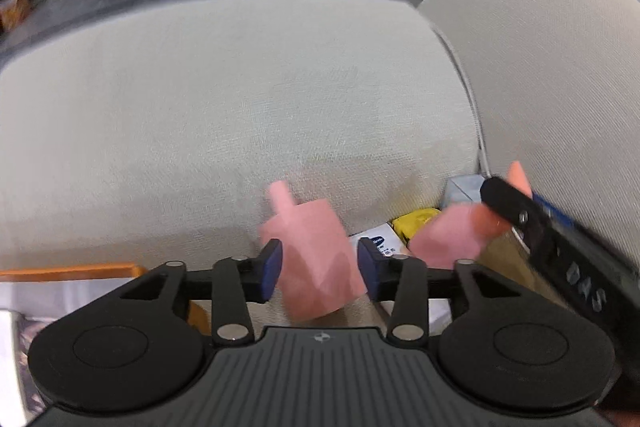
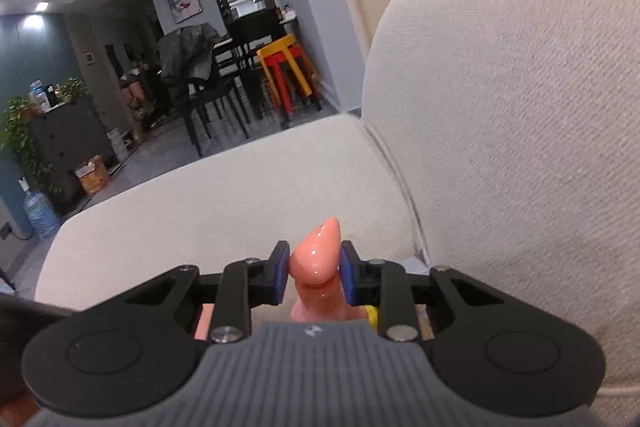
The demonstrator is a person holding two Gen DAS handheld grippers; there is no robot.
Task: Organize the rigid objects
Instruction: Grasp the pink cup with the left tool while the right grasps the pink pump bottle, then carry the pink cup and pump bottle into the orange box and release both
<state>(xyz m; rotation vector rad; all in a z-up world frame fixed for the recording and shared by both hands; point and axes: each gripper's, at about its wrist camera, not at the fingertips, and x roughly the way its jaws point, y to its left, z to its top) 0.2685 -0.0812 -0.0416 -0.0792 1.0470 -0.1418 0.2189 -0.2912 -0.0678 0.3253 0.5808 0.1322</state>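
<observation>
In the left wrist view a matte pink faceted toy (image 1: 316, 259) with a short stem sits between the blue pads of my left gripper (image 1: 320, 267), and both pads press its sides; the picture is blurred. To its right a second pink piece (image 1: 448, 235) hangs from the black fingers (image 1: 512, 203) of the other gripper. In the right wrist view my right gripper (image 2: 315, 269) is shut on a glossy salmon-pink toy (image 2: 316, 255) whose pointed tip sticks up past the pads. Both grippers hover over the beige sofa seat (image 1: 240, 107).
The sofa backrest (image 1: 540, 67) rises on the right. Below the grippers lie a white pack with a blue label (image 1: 378, 241), a yellow item (image 1: 416, 223), a grey-blue box (image 1: 464, 187) and an orange wooden edge (image 1: 72, 271). Chairs and coloured stools (image 2: 286, 67) stand beyond the sofa.
</observation>
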